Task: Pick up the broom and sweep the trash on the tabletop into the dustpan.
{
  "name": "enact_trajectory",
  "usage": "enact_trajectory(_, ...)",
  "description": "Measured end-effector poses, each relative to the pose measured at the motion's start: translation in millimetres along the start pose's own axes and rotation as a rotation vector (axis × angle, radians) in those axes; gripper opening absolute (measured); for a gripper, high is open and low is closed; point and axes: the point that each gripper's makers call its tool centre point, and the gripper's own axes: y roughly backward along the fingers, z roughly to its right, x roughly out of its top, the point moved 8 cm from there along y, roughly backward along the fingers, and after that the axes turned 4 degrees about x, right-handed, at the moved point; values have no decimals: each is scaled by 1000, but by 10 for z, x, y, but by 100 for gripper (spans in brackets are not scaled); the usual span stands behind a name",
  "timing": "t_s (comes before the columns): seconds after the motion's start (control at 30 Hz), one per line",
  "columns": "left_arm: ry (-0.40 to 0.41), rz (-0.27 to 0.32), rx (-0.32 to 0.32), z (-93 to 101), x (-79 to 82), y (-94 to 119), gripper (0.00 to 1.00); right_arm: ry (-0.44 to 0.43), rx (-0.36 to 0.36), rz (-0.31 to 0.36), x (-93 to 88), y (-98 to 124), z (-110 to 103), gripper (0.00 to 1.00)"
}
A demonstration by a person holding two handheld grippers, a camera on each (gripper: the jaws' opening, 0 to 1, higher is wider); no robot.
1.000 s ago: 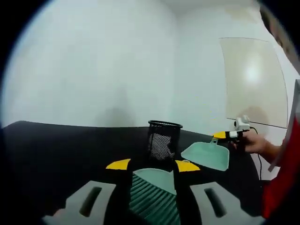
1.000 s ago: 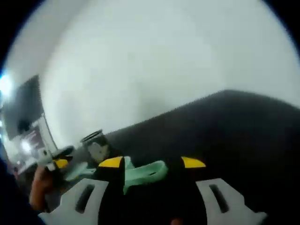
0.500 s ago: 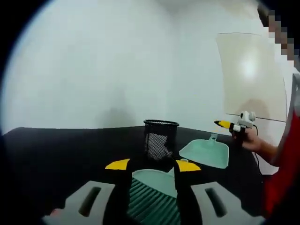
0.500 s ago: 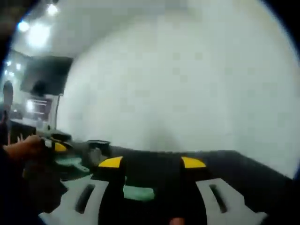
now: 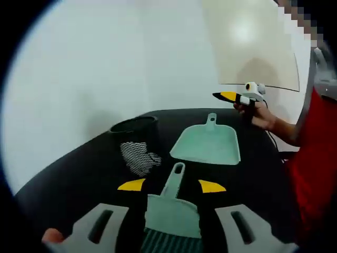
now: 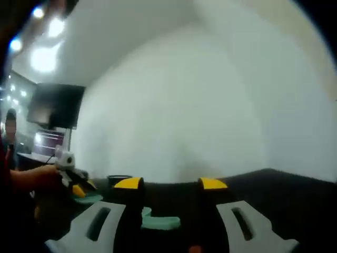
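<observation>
Black mesh cup (image 5: 138, 145) beside teal dustpan (image 5: 206, 145)

in the left gripper view the left gripper (image 5: 171, 185) points forward with its two yellow-tipped jaws spread apart. at the right of that view the right gripper (image 5: 227, 96) is held up in the person's hand (image 5: 258, 113), its yellow tip pointing left, and a red sleeve (image 5: 313, 158) runs down the right edge. in the right gripper view the right gripper's own jaws stand wide apart, and at the left a blurred hand (image 6: 37, 178) holds the left gripper.
</observation>
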Motion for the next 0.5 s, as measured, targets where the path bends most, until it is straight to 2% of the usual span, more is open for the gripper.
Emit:
enact_trajectory(0.1, 0, -53, -21, -52, -23, -99, 32, -14, 0, 12, 6, 14, 8, 42)
enact_trajectory(0.23, -9, -91, -62, -28, -29, -224, 30, -34, 1, 21, 7, 27, 16, 42)
enact_trajectory(0.37, -11, -120, -88, -31, -48, -313, 27, -52, 3, 28, 6, 34, 33, 42)
enact_trajectory(0.5, 13, -118, -116, -47, -41, -372, 27, -65, 13, 39, 14, 39, 27, 41)
